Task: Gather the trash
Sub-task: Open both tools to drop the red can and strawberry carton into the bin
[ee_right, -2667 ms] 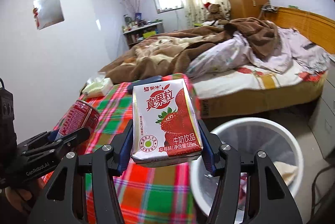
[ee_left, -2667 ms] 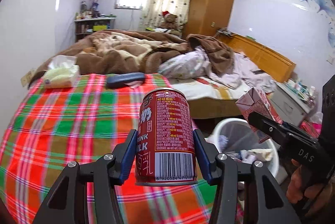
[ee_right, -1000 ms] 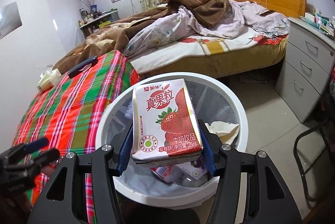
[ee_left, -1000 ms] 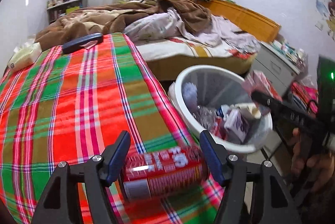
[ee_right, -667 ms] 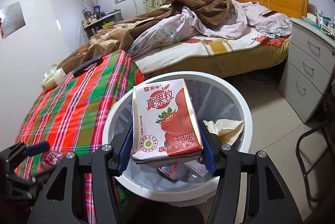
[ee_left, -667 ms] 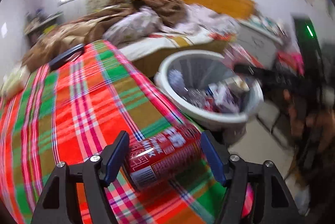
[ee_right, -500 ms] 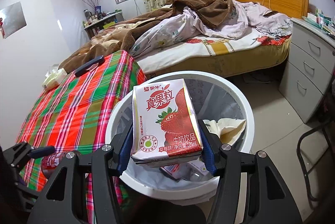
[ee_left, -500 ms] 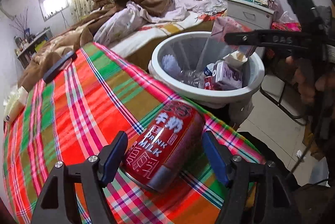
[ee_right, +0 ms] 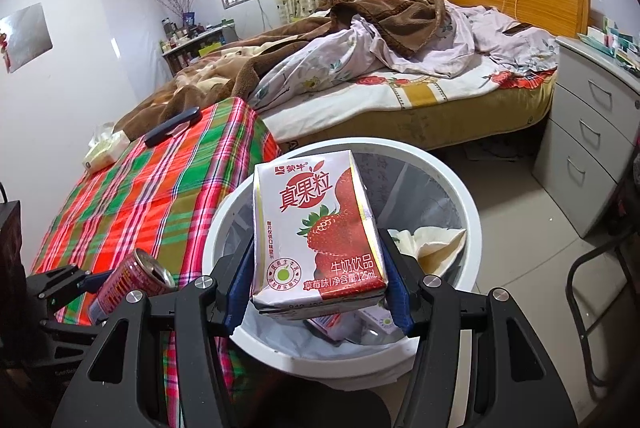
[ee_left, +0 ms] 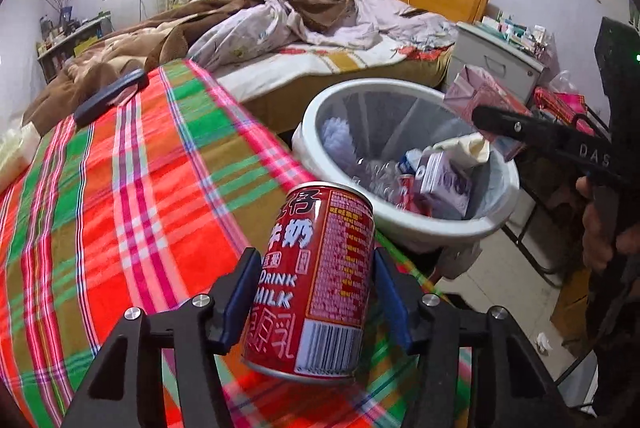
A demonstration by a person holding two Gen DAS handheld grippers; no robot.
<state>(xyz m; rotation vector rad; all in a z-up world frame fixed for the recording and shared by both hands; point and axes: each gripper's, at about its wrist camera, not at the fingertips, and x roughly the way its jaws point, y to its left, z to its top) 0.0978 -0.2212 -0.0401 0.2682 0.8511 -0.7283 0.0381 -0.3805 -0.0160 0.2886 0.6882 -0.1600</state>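
My left gripper point(ee_left: 312, 298) is shut on a red milk-drink can point(ee_left: 316, 284), held nearly upright over the near edge of the plaid-covered table point(ee_left: 120, 187). The can also shows in the right wrist view point(ee_right: 128, 280). My right gripper point(ee_right: 316, 276) is shut on a strawberry milk carton point(ee_right: 316, 232), held above the open white trash bin point(ee_right: 452, 183). The bin point(ee_left: 500, 220) stands right of the table and holds cartons, bottles and paper. The right gripper with the carton point(ee_left: 480, 95) hangs over the bin's far rim in the left wrist view.
A dark flat case point(ee_left: 110, 95) and a tissue pack point(ee_right: 104, 147) lie at the table's far end. An unmade bed point(ee_right: 400, 67) stands behind. A grey drawer unit point(ee_right: 588, 147) is at the right, and a chair frame point(ee_right: 592, 308) near the bin.
The left gripper has swung the can from lying tilted to nearly upright and moved toward the bin. The right gripper has kept the carton above the bin, almost still.
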